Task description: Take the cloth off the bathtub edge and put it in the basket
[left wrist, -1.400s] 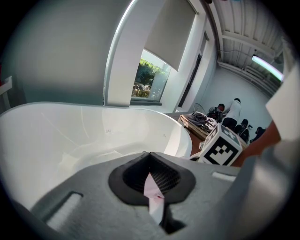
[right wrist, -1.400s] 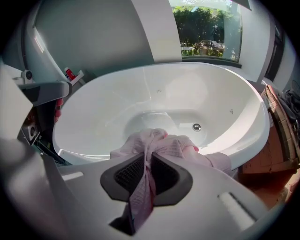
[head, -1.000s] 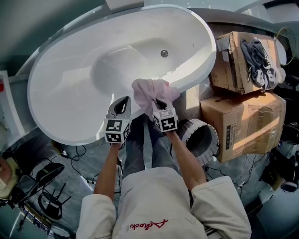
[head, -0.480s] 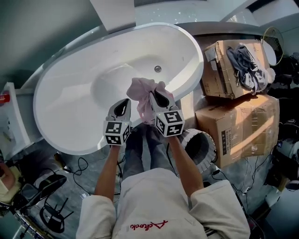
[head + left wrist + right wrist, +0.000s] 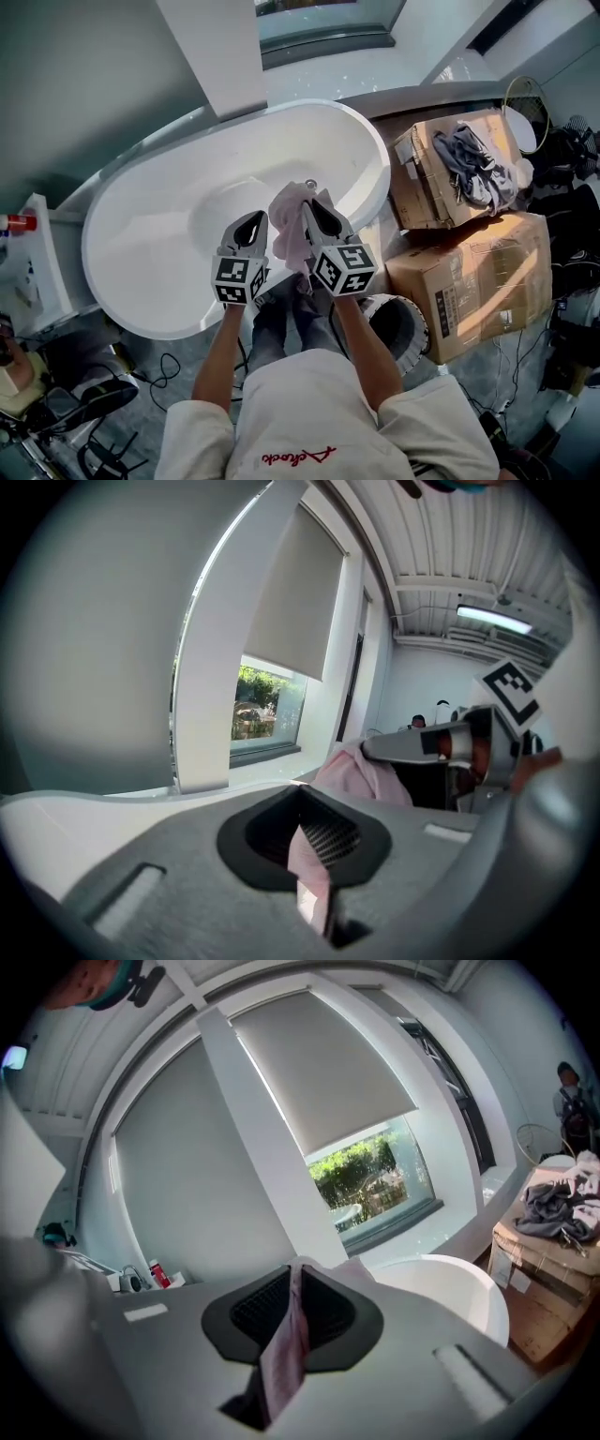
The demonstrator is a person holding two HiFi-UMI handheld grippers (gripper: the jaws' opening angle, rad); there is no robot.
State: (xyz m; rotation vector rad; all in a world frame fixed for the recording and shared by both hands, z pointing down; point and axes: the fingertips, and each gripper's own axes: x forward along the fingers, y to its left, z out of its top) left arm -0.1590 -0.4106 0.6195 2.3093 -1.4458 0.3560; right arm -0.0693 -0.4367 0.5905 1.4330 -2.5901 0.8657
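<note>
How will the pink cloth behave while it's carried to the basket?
Probably floppy: the pink cloth bunches and droops between the left tongs and right tongs. Likely light, since thin folds pinched in both tongs hold it up. A hanging end might catch on the basket rim.

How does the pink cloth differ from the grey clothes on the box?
The pink cloth is pale; the grey clothes are dark. The pink cloth hangs pinched by the left gripper and right gripper; the grey clothes lie loose on the cardboard box. Both are crumpled.
</note>
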